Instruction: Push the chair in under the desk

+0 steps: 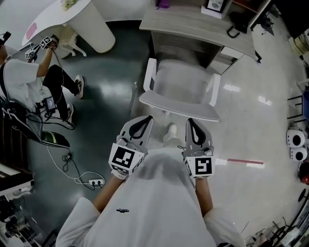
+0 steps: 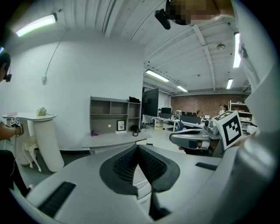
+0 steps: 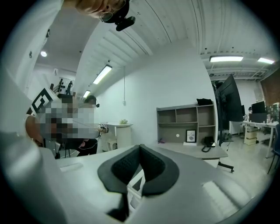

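Note:
The white chair (image 1: 179, 89) stands in front of the grey desk (image 1: 193, 24), its backrest edge toward me and its seat partly under the desktop. My left gripper (image 1: 146, 118) and right gripper (image 1: 189, 121) hover side by side just behind the backrest; I cannot tell whether they touch it. Both are shut with nothing between the pads. In the left gripper view the closed jaws of the left gripper (image 2: 138, 147) point toward the desk (image 2: 114, 140), with the right gripper (image 2: 192, 139) beside them. In the right gripper view the right gripper (image 3: 140, 147) is shut, and white chair parts (image 3: 136, 187) show below it.
A person (image 1: 26, 84) sits at the left beside a white pedestal table (image 1: 82, 21). A power strip (image 1: 95, 182) with cable lies on the dark floor. A red-and-white stick (image 1: 245, 161) lies to the right. A picture frame (image 1: 215, 6) and a black phone (image 1: 236, 23) are on the desk.

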A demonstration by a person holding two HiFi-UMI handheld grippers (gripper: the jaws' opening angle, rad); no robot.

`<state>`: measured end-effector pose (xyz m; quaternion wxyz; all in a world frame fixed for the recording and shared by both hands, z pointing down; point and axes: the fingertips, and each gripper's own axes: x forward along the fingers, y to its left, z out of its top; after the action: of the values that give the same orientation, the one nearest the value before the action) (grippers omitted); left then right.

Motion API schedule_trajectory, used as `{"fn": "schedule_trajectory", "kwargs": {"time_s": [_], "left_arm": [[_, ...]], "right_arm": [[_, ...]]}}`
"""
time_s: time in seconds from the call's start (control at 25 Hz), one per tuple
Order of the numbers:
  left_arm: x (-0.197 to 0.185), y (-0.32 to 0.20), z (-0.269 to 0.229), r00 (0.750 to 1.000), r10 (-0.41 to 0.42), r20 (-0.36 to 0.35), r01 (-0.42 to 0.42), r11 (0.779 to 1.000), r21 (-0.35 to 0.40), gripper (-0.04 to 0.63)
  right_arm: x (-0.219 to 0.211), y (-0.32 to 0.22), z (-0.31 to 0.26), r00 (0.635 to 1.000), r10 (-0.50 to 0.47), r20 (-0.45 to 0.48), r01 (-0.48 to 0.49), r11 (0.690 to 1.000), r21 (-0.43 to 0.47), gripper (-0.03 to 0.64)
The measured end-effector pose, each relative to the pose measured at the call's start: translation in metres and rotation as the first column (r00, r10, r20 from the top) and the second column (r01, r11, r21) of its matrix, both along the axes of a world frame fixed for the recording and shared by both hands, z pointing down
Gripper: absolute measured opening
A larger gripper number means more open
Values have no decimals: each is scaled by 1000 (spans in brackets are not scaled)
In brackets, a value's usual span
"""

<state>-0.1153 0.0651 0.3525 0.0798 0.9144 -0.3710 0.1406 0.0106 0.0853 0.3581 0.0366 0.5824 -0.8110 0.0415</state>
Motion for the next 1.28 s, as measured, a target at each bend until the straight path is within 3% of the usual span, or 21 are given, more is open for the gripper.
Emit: {"fn": "schedule_trajectory", "kwargs": {"time_s": [0.24,0.52,0.8,1.0,1.12,1.28], "left_arm": [[43,-42,7,999,20,25,-20,1000,9,8],[42,-69,17,1000,-12,26,12,999,-35,7],[63,-76,38,994,82,72,-75,993,-91,8],[76,-72,69,963,196,183,-171,975,-142,8],[81,-66,87,937,264,227,-220,955,-201,19],[83,-62,101,904,329,272,-271,934,-231,95]], "right_arm": [[36,-48,5,1000,-24,-6,24,1000,-1,12],[43,-76,16,998,-57,4,57,997,-54,12],[48,-83,28,995,-103,-11,101,989,-112,23],[44,-88,52,983,-181,-13,175,966,-191,117],[35,-88,63,968,-249,-19,238,943,-232,127],[21,-82,88,937,-349,-38,321,895,-310,127]]}}
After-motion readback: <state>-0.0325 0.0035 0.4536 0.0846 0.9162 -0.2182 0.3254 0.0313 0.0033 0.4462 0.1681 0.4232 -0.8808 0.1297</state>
